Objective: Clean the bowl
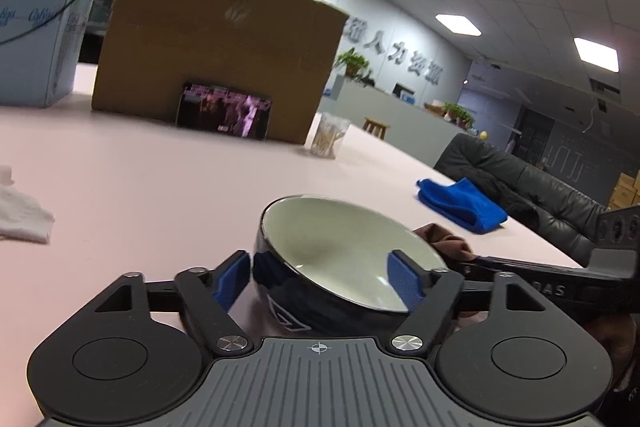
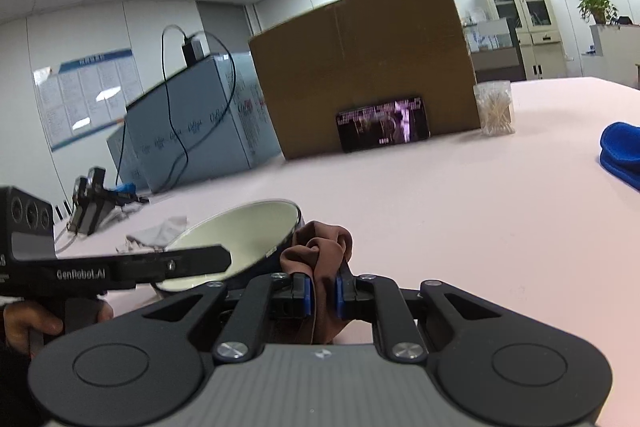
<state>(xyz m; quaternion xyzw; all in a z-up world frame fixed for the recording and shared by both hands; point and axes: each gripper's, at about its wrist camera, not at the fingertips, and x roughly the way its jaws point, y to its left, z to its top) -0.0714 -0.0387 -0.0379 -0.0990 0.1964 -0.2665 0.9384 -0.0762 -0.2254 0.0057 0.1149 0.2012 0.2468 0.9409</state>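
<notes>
Bowl (image 1: 340, 259): seen from the left wrist tilted on the pink table (image 1: 140, 195), between the spread pads of the left tool (image 1: 320, 281), which is released.
Blue cloth (image 1: 460, 205): laid further right.
Brown cloth (image 2: 324, 247): seen from the right wrist clenched in the right tool (image 2: 322, 293), just beside the bowl (image 2: 240, 239).

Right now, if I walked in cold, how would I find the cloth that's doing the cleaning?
Start at the big cardboard box on the pink table, then come toward the near edge to the tilted bowl with its cream inside. Just right of its rim is the brown cloth, bunched and pinched in the right gripper. The blue cloth lies loose, farther right.
</notes>
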